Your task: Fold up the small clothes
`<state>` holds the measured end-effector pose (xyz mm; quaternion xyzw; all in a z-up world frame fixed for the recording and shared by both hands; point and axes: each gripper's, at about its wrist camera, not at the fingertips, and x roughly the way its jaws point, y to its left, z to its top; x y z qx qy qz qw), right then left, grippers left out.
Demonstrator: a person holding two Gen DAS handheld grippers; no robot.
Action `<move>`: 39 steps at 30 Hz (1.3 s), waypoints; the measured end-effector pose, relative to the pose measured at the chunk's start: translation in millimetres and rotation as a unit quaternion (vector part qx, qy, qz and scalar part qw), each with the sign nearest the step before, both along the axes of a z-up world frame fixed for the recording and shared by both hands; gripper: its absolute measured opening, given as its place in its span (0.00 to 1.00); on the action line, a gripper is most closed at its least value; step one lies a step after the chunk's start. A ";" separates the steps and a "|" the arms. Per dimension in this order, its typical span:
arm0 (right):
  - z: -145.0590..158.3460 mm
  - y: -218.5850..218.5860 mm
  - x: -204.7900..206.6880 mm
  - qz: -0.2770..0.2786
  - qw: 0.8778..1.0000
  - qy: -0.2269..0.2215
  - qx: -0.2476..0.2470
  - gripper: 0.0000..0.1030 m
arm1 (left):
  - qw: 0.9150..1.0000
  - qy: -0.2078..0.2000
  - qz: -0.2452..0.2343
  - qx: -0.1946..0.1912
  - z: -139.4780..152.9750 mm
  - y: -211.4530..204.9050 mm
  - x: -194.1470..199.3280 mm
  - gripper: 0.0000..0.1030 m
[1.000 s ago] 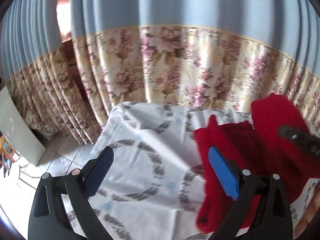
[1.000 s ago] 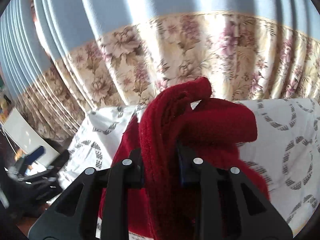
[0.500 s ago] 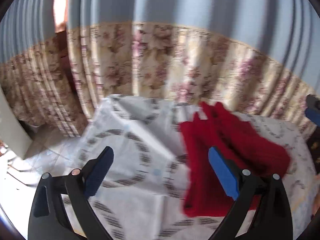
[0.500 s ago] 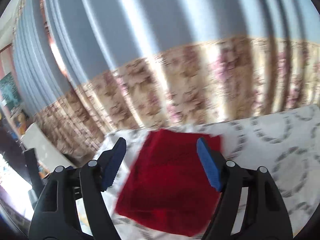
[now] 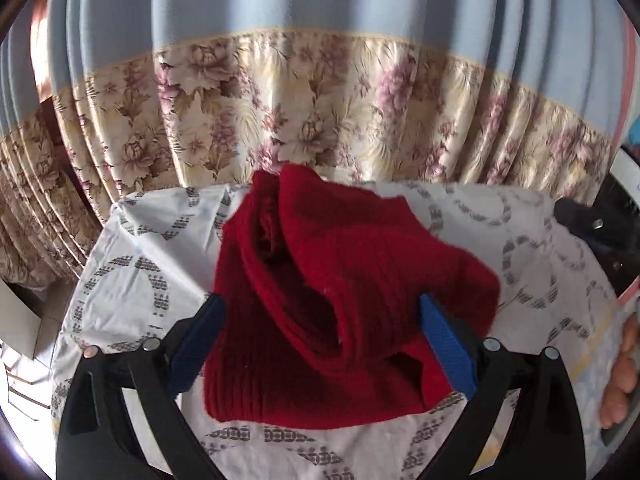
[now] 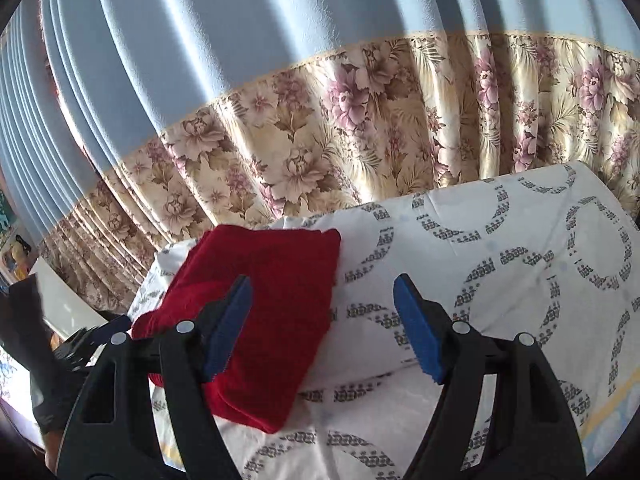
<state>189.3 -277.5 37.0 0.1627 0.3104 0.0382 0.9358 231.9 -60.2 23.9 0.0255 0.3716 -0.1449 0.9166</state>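
Observation:
A dark red knit garment point(image 5: 360, 248) lies folded and lumpy on the white cloth with grey ring patterns point(image 5: 152, 248). My left gripper point(image 5: 320, 304) straddles its near part. Its jaws are closing, with the garment between the blue pads point(image 5: 444, 344), and no firm squeeze shows. In the right wrist view the same red garment point(image 6: 272, 280) lies flat as a folded rectangle at the left. My right gripper point(image 6: 322, 284) stands open to its right. Its left finger point(image 6: 228, 320) overlaps the garment's edge, and only white cloth point(image 6: 500, 240) lies between its pads.
A blue and floral curtain point(image 5: 320, 100) hangs close behind the covered surface. The cloth drops off at the left edge point(image 5: 92, 264) toward the floor. A person's hand point(image 5: 616, 380) shows at the right border. The left gripper's dark body point(image 6: 68, 352) sits left of the garment.
My right gripper let go of the red garment and drew back to the right. The garment dropped into a fold on the cloth. My left gripper swung over it and narrowed.

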 end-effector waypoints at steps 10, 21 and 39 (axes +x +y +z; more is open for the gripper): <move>-26.8 46.0 -2.7 0.062 0.997 0.021 -0.042 0.72 | 0.993 -0.006 -0.072 0.091 0.9 34.4 -12.1 0.12; -71.8 88.5 10.9 0.106 0.989 0.070 -0.075 0.72 | 0.990 0.046 -0.056 0.119 -85.3 85.2 -9.6 0.14; -44.4 50.8 51.1 0.062 0.995 0.034 -0.072 0.83 | 0.998 -0.025 0.014 0.060 8.1 95.3 35.7 0.90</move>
